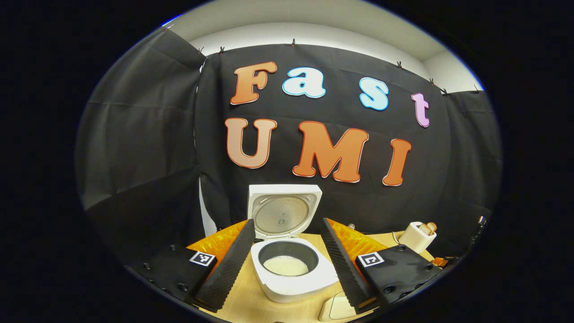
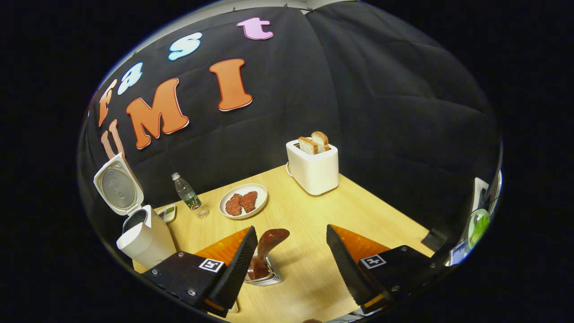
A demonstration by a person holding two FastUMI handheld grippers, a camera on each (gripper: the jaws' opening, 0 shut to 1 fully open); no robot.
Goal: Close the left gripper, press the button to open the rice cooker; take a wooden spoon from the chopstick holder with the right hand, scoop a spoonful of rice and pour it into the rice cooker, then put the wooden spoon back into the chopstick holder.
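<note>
1. Already the rice cooker (image 1: 291, 264) is seen with its lid (image 1: 283, 211) swung up, and white rice (image 1: 285, 265) lies in the dark inner pot; the button-pressing step is judged done.
2. The left gripper (image 1: 287, 260) is held with its jaws spread wide and nothing between them; the cooker is framed between its fingers, straight ahead in the left gripper view.
3. The right gripper (image 2: 291, 260) is likewise held wide apart and grips nothing.
4. The wooden spoon (image 2: 267, 249) is seen standing in the chopstick holder (image 2: 264, 276), low in the right gripper view, just beside the inner face of that view's left-hand finger (image 2: 233, 269).
5. The spoon's long axis is tilted, its upper end leaning toward the middle of the gap, its lower part hidden in the holder.
6. The right gripper is judged the nearer tool; a shift toward that left-hand side is needed so that the spoon is centred before the jaws are closed.
7. The cooker (image 2: 143, 233) is placed far to the left in the right gripper view, well apart from the holder.
8. A toaster (image 2: 314, 168) and a plate (image 2: 243, 202) are set farther back on the table (image 2: 367, 211).
</note>
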